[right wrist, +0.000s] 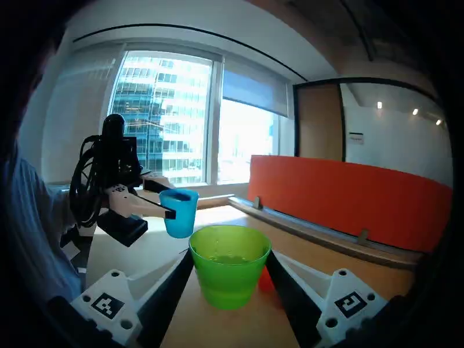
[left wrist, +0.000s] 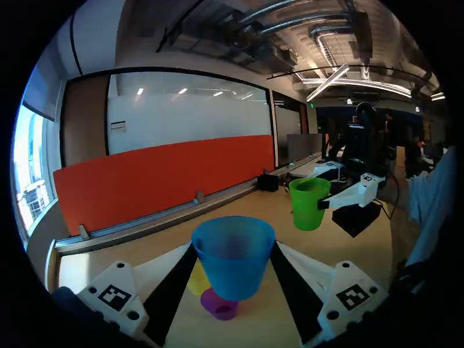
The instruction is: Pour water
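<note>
In the left gripper view the left gripper (left wrist: 233, 250) clamps the blue cup (left wrist: 233, 275) upright, with the green cup (left wrist: 309, 204) well apart; in the right gripper view the right gripper (right wrist: 230, 258) grips the green cup, a little water in its bottom; bring the rims close, blue lower, then tip green slowly.

Blue cup (left wrist: 234, 255), green cup (left wrist: 308, 203), purple cup (left wrist: 219, 304) and yellow cup (left wrist: 197, 281) contrast with the orange partition (left wrist: 168, 174) and tan counter (left wrist: 255, 206).
</note>
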